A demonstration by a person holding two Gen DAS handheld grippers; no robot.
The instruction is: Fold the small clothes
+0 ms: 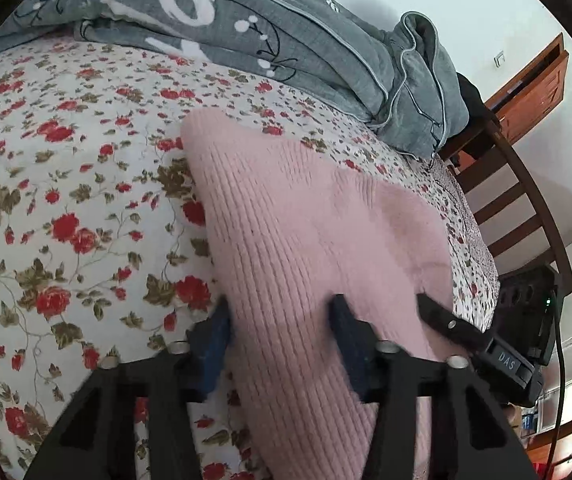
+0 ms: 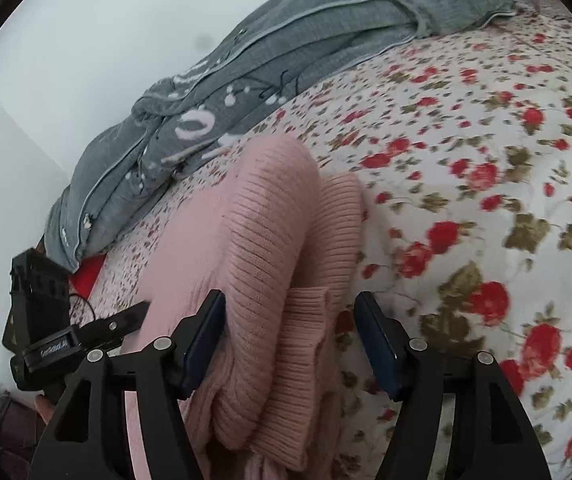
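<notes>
Through my left wrist camera, the pink ribbed knit sweater (image 1: 309, 232) lies on the white bedsheet printed with red roses (image 1: 66, 184), running from my fingers toward the far side, where a folded grey quilt with white flowers (image 1: 246, 36) is heaped. What I see of the knit here is one smooth, flat panel, so I judge the folding only partly done. My left gripper (image 1: 282, 320) is spread wide, its blue pads astride the near end of the sweater with the fabric passing between them; they brush or sit just beside the knit, and nothing is pinched. My other gripper's black finger pokes in at the near right edge of the cloth. A dark wooden chair (image 1: 517, 200) stands right of the bed.

Through my right wrist camera, the sweater's sleeves or side appear rolled inward, with thick ribbed folds and a cuff (image 2: 305, 312) stacked near me. A final fold and tidying seem left. My right gripper (image 2: 289, 320) is likewise spread, the left pad against the bunched knit, the right pad over bare sheet, clamping nothing.
</notes>
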